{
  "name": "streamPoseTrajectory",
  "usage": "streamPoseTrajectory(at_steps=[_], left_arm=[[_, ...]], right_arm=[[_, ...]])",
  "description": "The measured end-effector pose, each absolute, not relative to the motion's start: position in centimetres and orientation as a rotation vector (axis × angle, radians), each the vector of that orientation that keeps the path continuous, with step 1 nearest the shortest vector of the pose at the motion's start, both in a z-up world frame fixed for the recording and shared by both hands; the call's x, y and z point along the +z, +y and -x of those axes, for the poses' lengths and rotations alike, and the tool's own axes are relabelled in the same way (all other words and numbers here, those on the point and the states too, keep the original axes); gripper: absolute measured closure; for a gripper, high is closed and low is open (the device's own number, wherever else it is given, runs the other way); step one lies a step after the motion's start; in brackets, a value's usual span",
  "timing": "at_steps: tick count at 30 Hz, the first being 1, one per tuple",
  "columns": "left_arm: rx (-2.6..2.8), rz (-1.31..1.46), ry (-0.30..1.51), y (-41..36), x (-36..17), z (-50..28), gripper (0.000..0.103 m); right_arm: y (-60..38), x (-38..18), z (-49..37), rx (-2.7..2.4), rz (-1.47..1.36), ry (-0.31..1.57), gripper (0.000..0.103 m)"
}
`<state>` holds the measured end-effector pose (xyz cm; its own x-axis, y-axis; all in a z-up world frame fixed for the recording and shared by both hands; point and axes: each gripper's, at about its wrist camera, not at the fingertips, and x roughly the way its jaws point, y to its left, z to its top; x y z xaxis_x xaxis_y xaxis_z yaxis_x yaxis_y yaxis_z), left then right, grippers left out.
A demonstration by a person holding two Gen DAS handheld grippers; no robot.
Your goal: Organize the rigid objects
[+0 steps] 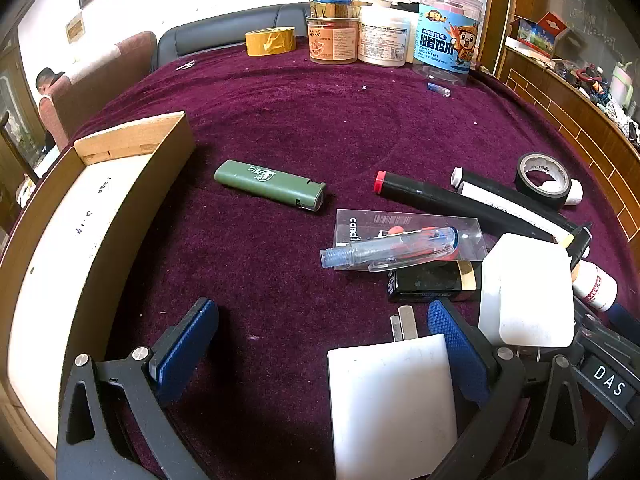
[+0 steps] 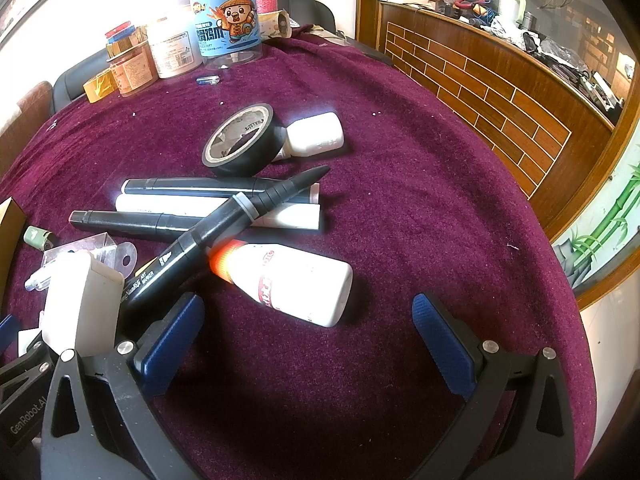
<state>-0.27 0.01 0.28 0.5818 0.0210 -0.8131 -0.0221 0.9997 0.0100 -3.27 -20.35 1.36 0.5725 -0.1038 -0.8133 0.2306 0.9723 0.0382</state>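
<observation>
My left gripper [image 1: 320, 344] is open over the purple cloth, with a white plug charger [image 1: 392, 396] lying between its jaws near the right finger. Ahead lie a green lighter [image 1: 270, 186], a clear pen barrel [image 1: 392, 254] on a clear plastic case, black markers [image 1: 448, 196], black tape [image 1: 542, 180] and a second white charger [image 1: 526, 292]. An open cardboard box [image 1: 80, 240] stands to the left. My right gripper [image 2: 308, 340] is open and empty, just short of a white glue bottle [image 2: 296, 284]. Markers [image 2: 224, 224] and the tape [image 2: 240, 140] lie beyond it.
Jars and tubs [image 1: 384, 36] and yellow tape [image 1: 271, 41] stand along the table's far edge. A small blue item [image 1: 438, 89] lies near them. A small white bottle [image 2: 316, 134] leans by the black tape. A wooden counter [image 2: 500, 80] runs along the right.
</observation>
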Motion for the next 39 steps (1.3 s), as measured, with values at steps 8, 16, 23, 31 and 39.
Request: streamPoseTrajectory(at_steps=[8, 16, 23, 31, 39], left_arm=[[-0.055, -0.031, 1.013, 0.5, 0.5, 0.3, 0.001], [-0.107, -0.071, 1.008, 0.5, 0.6, 1.7, 0.001], [-0.105, -0.072, 1.007, 0.5, 0.6, 1.8, 0.001], [-0.076, -0.059, 1.005, 0.3, 0.5, 1.7, 0.001], [-0.06, -0.047, 1.005, 0.3, 0.5, 1.5, 0.001]], right_arm=[[-20.4, 1.4, 3.2, -0.197, -0.146, 0.942, 0.0], [-20.4, 1.4, 3.2, -0.197, -0.145, 0.941, 0.0], [-20.3, 1.3, 3.3, -0.197, -0.146, 0.942, 0.0], [-21.4, 1.6, 3.4, -0.078, -0.149, 0.949, 0.0], [-21.0, 1.4, 3.1, -0.068, -0.092, 0.967, 0.0]])
